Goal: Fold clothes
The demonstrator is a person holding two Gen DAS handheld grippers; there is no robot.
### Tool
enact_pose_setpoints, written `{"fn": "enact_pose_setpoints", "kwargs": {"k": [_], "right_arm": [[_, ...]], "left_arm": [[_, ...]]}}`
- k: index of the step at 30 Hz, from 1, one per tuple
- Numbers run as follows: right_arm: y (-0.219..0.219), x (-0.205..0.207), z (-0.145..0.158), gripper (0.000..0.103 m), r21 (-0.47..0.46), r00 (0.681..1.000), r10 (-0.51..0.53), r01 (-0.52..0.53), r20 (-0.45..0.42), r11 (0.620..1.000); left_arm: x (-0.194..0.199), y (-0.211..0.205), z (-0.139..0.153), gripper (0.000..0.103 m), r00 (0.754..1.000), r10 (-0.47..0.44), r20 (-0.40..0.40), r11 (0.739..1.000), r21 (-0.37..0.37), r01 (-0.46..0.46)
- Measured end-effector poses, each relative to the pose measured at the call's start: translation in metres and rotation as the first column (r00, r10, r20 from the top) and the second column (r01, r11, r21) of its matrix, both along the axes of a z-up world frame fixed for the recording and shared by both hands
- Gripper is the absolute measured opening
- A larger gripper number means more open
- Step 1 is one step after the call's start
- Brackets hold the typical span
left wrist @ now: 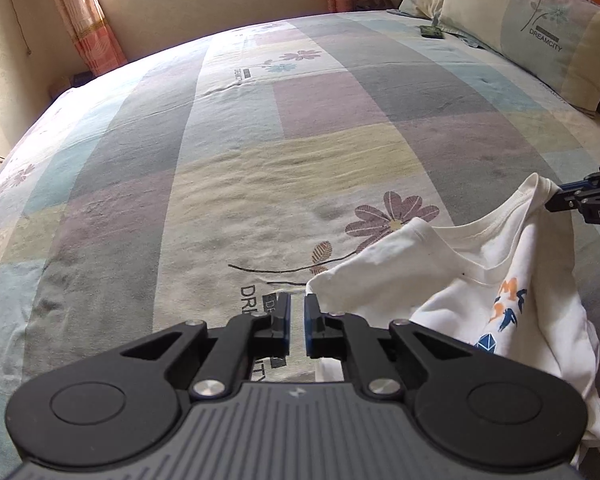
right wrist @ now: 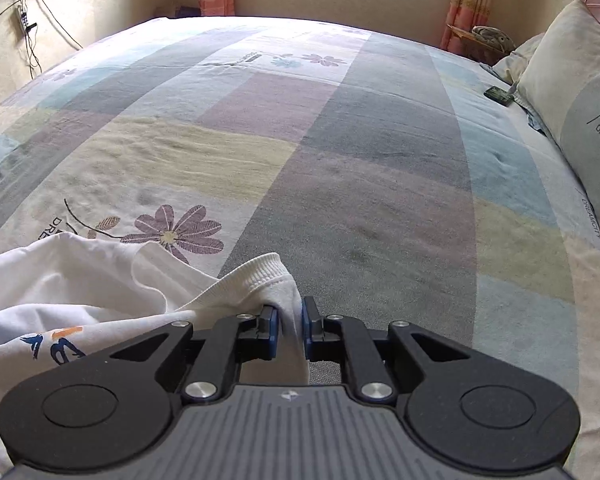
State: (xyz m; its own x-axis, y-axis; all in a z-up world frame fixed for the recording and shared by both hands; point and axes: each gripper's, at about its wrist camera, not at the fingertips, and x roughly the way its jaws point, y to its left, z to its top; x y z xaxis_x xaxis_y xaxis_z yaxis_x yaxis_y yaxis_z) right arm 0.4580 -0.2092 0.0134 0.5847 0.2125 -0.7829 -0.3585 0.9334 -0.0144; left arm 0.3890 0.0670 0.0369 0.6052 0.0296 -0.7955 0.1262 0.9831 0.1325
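While lying crumpled at near edge of patterned bedsheet (left wrist: 260, 152), white T-shirt (left wrist: 480, 280) raised at ribbed collar. Right gripper (right wrist: 290, 326) nearly closed, clamping collar fabric between pads. Left gripper (left wrist: 296, 326) nearly closed over sheet, just left of shirt's sleeve; hold on cloth cannot be confirmed. Pillow (left wrist: 540, 28) at headboard, well apart.

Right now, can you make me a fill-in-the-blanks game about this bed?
1. The T-shirt is mostly ____ in colour.
2. The right hand-held gripper pinches the shirt's ____.
3. The flower printed on the bedsheet is ____.
4. The pillow reads ____.

Missing words: white; collar; purple; DREAMCITY
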Motion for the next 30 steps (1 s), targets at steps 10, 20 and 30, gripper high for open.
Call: {"fn": "enact_pose_setpoints", "kwargs": {"k": [10,20,30], "right_arm": [[-0.029,-0.099,0.022,0.059,0.088,0.996,-0.082,0.086,-0.046,0.992],[-0.009,-0.209,0.001,0.074,0.187,0.96,-0.244,0.267,-0.14,0.945],[0.03,-0.222,-0.001,0.074,0.165,0.962,-0.227,0.251,-0.151,0.954]], "left_arm": [[-0.033,0.017,0.006,0.035,0.989,-0.149,-0.023,0.976,-0.167,0.144],[-0.059,0.03,-0.028,0.048,0.992,-0.114,-0.06,0.956,-0.278,0.093],[-0.072,0.071,-0.041,0.005,0.998,-0.058,-0.01,0.969,-0.241,0.054]]}}
